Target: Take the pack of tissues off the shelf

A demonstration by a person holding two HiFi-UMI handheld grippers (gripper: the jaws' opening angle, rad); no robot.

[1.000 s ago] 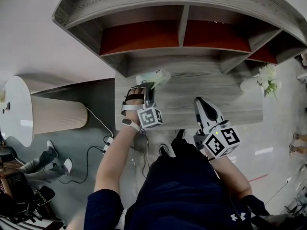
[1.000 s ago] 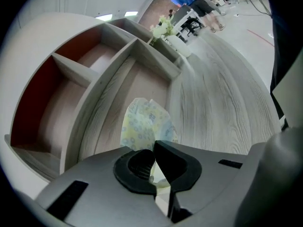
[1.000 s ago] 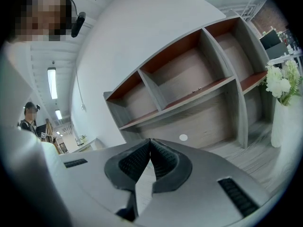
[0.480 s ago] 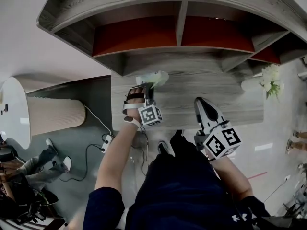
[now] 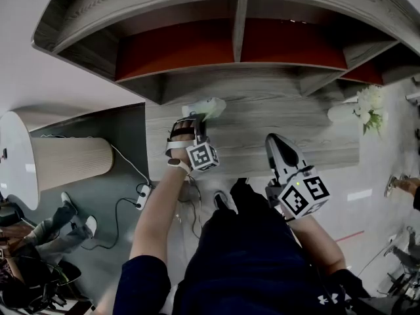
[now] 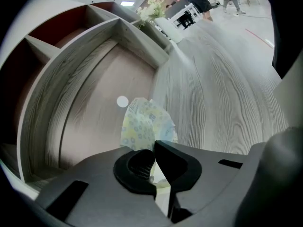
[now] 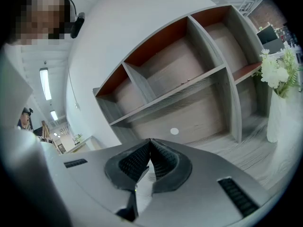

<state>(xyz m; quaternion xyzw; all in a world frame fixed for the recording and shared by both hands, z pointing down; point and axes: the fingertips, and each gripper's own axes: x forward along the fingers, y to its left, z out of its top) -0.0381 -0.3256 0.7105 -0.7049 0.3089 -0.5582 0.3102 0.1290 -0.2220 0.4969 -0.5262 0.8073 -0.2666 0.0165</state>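
Grey woodgrain shelf unit [image 5: 216,5] w/ red back panels [image 5: 177,48], white wall [image 5: 39,77], grey floor [image 5: 125,130], white flowers [image 5: 369,104] at rt.

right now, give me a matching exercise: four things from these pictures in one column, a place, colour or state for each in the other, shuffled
1 pack of tissues
2 right tool
3 white flowers
4 shelf back panels

a red
b shut, empty
c at the right end of the desk
d pinched in the left tool

Pairs: 1-d, 2-b, 3-c, 4-a
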